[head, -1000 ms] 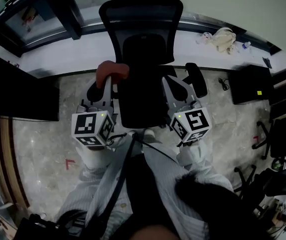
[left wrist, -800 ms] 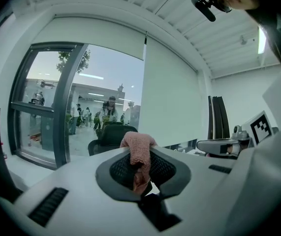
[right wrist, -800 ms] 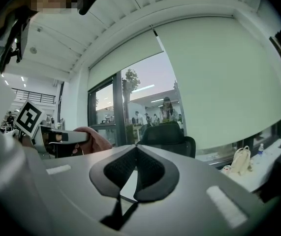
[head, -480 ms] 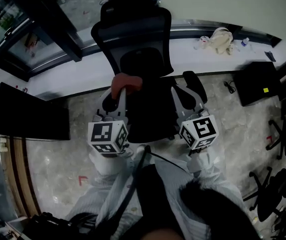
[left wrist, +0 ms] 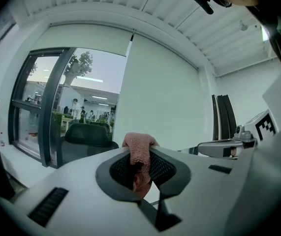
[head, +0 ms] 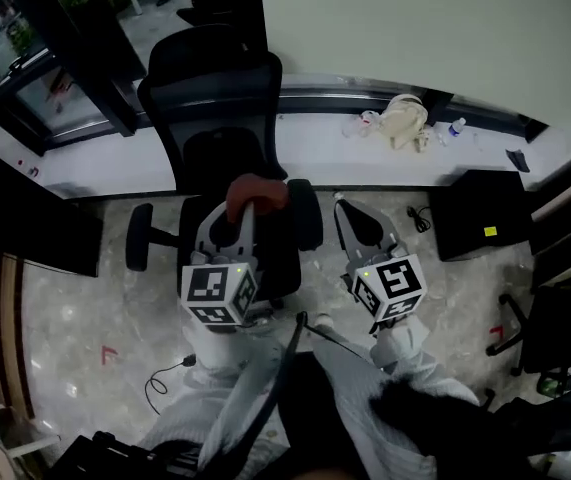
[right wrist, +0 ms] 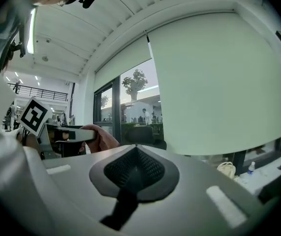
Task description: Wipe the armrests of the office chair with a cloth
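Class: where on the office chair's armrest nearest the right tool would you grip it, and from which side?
Probably grip the armrest across its narrow width, coming from above: its pad is long, slim and uncovered. The right tool, now shut, must open first.

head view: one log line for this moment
left gripper: shut on pink terry cloth | right gripper: shut, empty | black mesh office chair: ahead of both
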A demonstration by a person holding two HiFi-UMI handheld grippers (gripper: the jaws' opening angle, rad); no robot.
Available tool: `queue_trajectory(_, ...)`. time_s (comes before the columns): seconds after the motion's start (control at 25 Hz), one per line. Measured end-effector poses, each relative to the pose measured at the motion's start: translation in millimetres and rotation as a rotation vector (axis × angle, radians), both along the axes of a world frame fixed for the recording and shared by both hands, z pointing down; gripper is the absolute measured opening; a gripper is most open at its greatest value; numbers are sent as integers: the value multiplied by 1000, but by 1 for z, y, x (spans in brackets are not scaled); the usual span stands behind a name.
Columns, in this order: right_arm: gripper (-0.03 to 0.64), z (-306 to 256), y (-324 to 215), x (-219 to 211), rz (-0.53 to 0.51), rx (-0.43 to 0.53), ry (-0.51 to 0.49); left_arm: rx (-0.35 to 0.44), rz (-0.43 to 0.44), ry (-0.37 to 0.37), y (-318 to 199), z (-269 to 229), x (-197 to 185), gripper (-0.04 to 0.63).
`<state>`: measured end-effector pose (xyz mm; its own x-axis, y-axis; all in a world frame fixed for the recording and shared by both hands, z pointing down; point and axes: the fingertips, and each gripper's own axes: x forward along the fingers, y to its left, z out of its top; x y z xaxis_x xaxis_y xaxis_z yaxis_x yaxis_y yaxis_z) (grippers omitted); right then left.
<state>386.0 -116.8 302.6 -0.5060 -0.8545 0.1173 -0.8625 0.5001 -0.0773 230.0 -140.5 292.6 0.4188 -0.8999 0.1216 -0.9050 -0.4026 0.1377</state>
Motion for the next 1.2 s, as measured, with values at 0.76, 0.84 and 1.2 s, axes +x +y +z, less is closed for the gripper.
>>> queue_trajectory(0.76,2,94,9,68,-67,-209,-18,-295,145,-147,16,138,113,38)
queue_trajectory(0.84,2,117,9,69,-68,-255,-13,-365,168,-183,12,184,119,38)
queue_trajectory(1.2,2,202,10,96,-34,-426,-21,-550,212,-342,-23,329,134,38)
